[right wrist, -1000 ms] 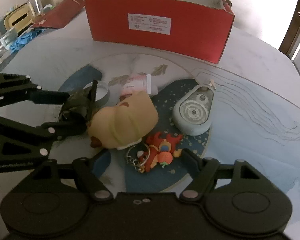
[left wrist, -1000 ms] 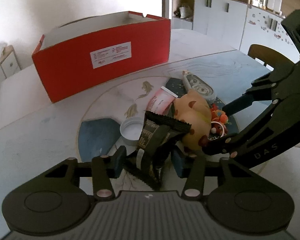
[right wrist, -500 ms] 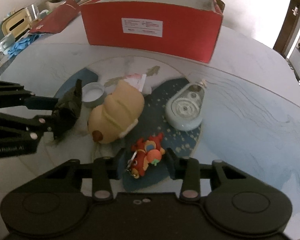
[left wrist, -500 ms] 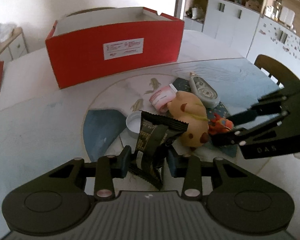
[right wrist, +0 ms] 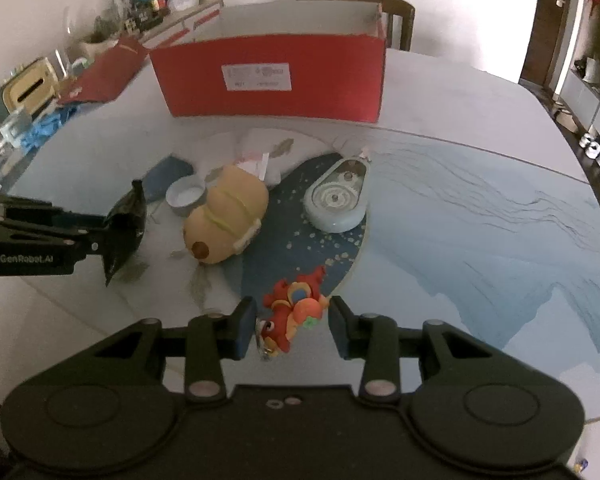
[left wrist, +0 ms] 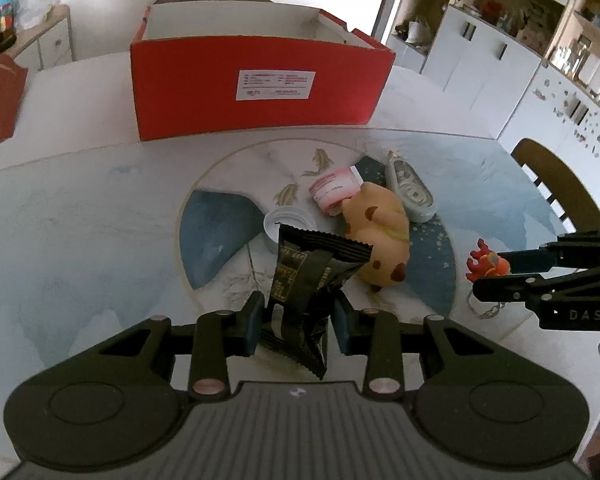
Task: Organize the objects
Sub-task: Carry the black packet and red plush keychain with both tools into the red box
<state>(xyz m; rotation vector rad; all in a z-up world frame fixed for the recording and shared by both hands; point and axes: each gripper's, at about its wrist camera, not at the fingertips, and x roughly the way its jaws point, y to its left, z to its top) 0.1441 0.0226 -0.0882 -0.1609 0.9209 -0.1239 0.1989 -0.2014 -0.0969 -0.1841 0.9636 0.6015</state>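
Note:
My left gripper (left wrist: 298,320) is shut on a black snack packet (left wrist: 312,276) and holds it above the table; it also shows in the right wrist view (right wrist: 124,228). My right gripper (right wrist: 292,320) is shut on a red dragon keychain (right wrist: 292,308), lifted off the table; it also shows in the left wrist view (left wrist: 488,264). An open red box (left wrist: 260,92) stands at the back. On the table lie a tan plush toy (left wrist: 380,236), a pink tube (left wrist: 334,192), a white lid (left wrist: 288,224) and a pale grey tape dispenser (left wrist: 410,192).
A round blue-and-white mat pattern (left wrist: 216,232) covers the table's middle. A wooden chair (left wrist: 556,184) stands at the right edge. A red box lid (right wrist: 104,76) and clutter (right wrist: 28,92) lie at the far left. White cabinets (left wrist: 480,64) are behind.
Both grippers have risen and drawn back from the pile. The right gripper has lifted the red dragon keychain off the mat. The left still holds the black packet.

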